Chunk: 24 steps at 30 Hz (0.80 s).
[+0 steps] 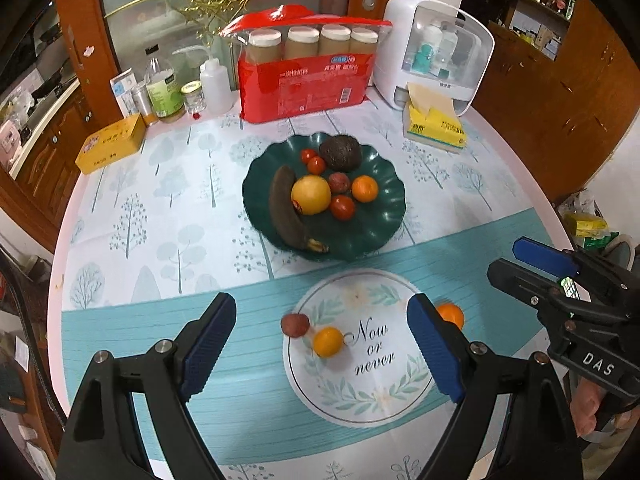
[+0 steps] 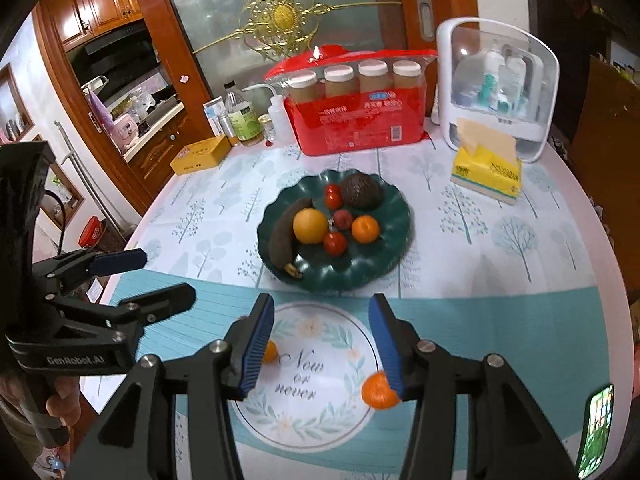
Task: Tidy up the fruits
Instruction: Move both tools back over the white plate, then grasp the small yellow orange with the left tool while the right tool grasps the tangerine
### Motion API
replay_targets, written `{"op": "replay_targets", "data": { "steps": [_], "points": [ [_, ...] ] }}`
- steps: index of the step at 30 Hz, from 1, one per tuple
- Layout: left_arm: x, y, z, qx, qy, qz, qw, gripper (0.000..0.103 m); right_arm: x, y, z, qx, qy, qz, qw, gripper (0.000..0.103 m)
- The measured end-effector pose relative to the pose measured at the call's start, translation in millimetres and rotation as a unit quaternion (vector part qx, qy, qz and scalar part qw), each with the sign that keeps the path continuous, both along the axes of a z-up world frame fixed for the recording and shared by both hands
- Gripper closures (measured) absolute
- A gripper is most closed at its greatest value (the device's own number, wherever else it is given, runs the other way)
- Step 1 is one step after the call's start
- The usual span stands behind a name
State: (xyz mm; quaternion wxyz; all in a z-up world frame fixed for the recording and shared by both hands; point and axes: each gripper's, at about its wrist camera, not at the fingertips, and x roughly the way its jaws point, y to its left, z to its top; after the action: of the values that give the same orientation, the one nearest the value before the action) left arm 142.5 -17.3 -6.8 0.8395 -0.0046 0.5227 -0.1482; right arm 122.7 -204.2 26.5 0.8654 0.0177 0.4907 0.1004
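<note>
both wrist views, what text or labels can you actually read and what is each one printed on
"Now or never": round white leaf-wreath print on the teal tablecloth.
"DAS": black body of the right gripper, seen from the left wrist view.
"GenRobot.AI": black body of the left gripper, seen from the right wrist view.
Red plastic pack of cups: Chinese print, too blurred to read.
Yellow tin box, yellow tissue pack, green-labelled bottle: too small to read.

My left gripper (image 1: 320, 344) is matt black plastic with ribbed blue rubbery pads (image 1: 208, 344) and shiny metal pivot bolts. The dark green scalloped plastic plate (image 1: 376, 228) looks glossy. The printed tree-pattern tablecloth (image 1: 160, 216) has a smooth, slightly shiny finish. The small orange mandarin (image 2: 378, 390) looks smooth-skinned; the brown wooden cabinet (image 1: 560, 92) is varnished.
</note>
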Motion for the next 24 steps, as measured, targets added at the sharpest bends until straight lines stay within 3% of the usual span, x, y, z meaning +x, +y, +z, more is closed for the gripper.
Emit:
{"op": "replay_targets", "data": {
  "steps": [10,17,24],
  "points": [
    [-23.6,-3.7,-52.5,0.022,0.027,0.001,0.9994,0.017,-21.3,-18.5,-39.4,-0.013,0.036,-0.027,0.999,0.053],
    [-18.3,-9.3,-103.6,0.017,0.066,0.010,0.9976,0.017,-29.8,-30.0,-83.1,-0.029,0.078,-0.041,0.996,0.053],
    [-10.7,-13.5,-137.3,0.009,0.080,0.028,0.9964,0.017,-27.8,-42.3,-115.9,-0.030,0.108,-0.054,0.992,0.053]
  ]
}}
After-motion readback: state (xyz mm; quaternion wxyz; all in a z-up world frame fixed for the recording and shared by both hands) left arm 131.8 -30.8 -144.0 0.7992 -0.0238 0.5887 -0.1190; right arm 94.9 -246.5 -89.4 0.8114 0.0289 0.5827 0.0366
